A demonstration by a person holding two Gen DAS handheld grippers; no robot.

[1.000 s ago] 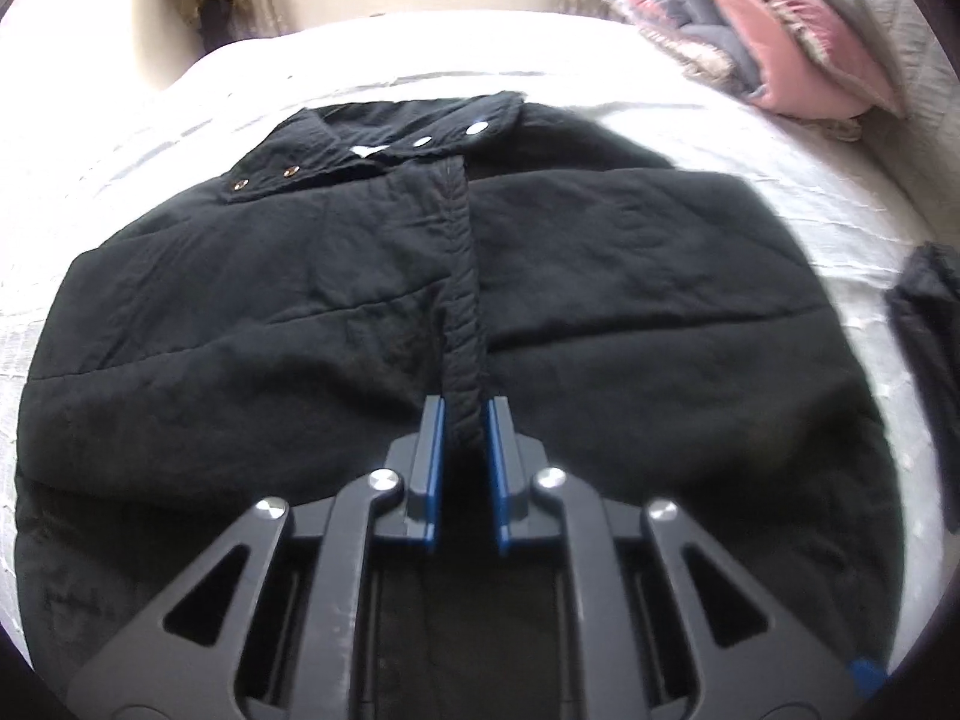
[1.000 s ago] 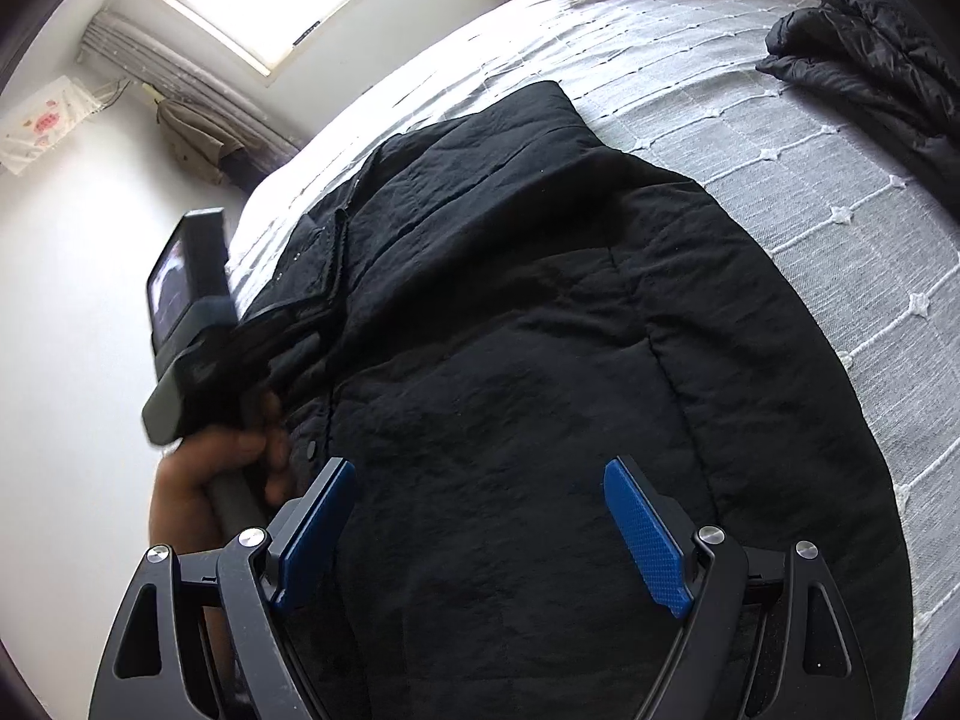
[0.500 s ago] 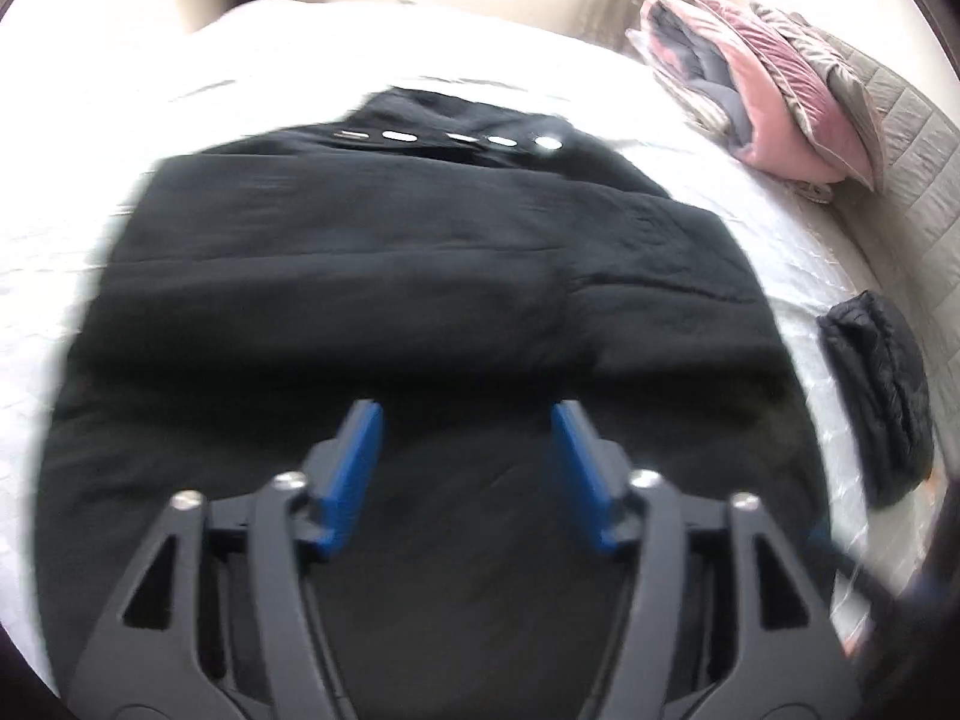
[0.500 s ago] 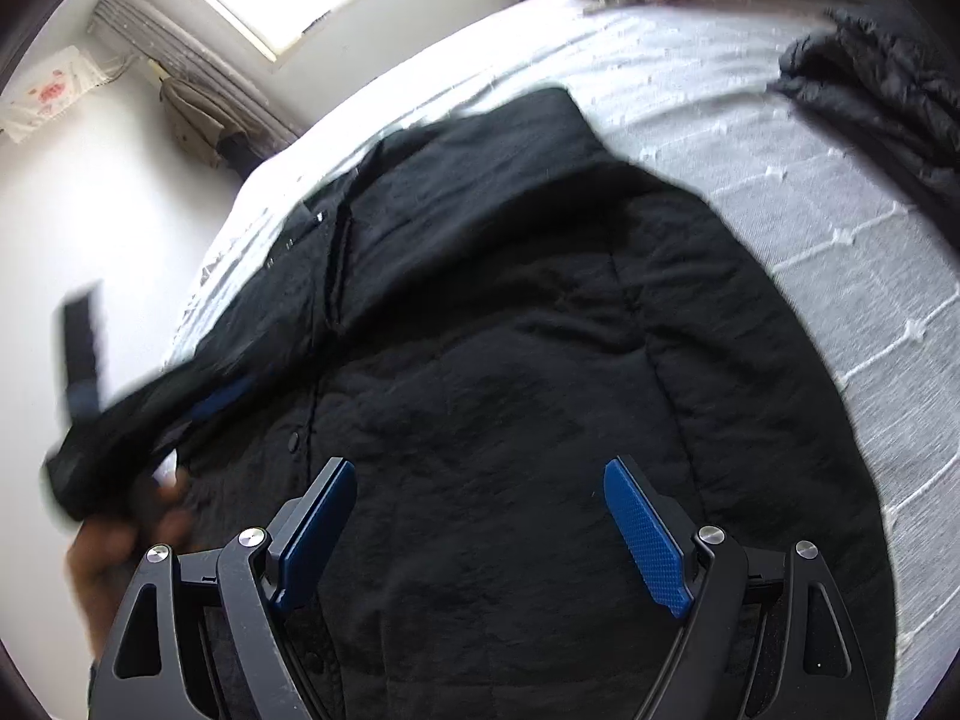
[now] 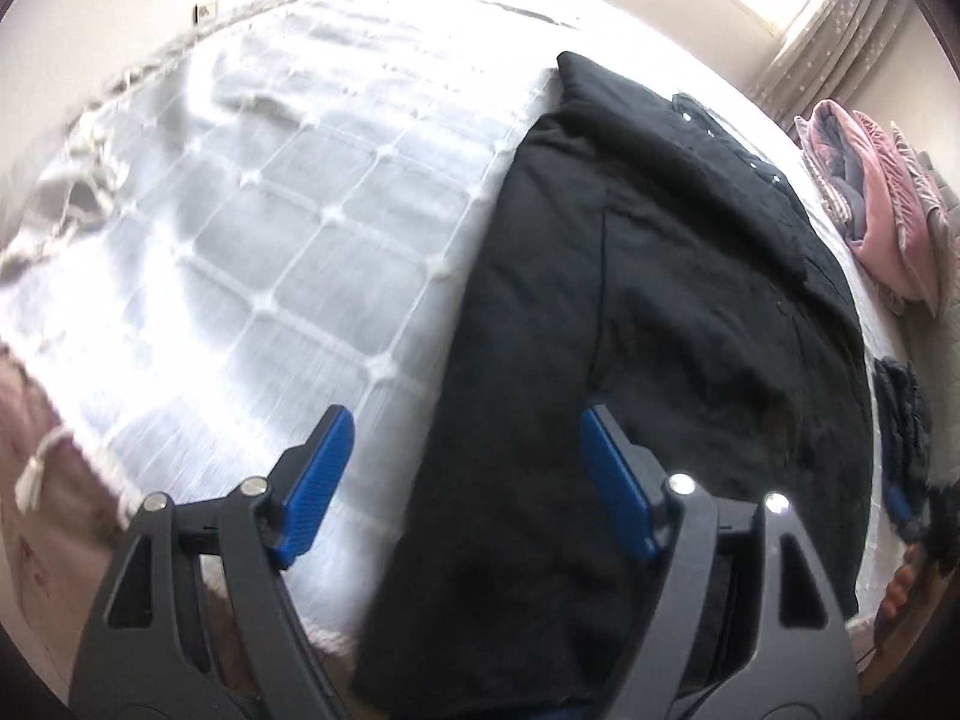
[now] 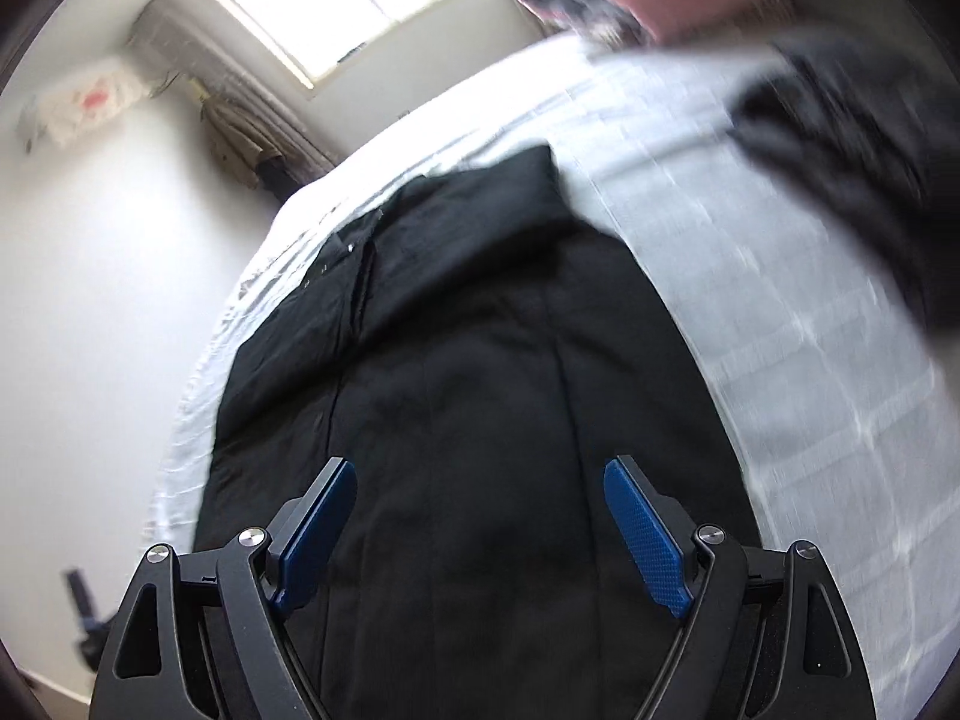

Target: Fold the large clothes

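Observation:
A large black padded jacket (image 5: 660,300) lies flat on the white quilted bedspread (image 5: 270,210), with its snap-button collar (image 5: 711,133) at the far end. My left gripper (image 5: 465,420) hovers over the jacket's left edge, half above the bedspread. Its jaws are opening and nothing is between the blue pads. In the right wrist view the same jacket (image 6: 480,360) fills the middle. My right gripper (image 6: 480,468) stands open above its near part and holds nothing.
Folded pink and grey blankets (image 5: 888,222) sit at the bed's far right. A dark crumpled garment (image 6: 852,138) lies on the bedspread (image 6: 750,240) to the right of the jacket. A window (image 6: 354,6) and a white wall are to the left. The bed's fringed edge (image 5: 54,450) is near left.
My left gripper let go of the jacket's front strip, opened wide and swung left to the jacket's edge. The right gripper stayed open and shifted a little over the jacket.

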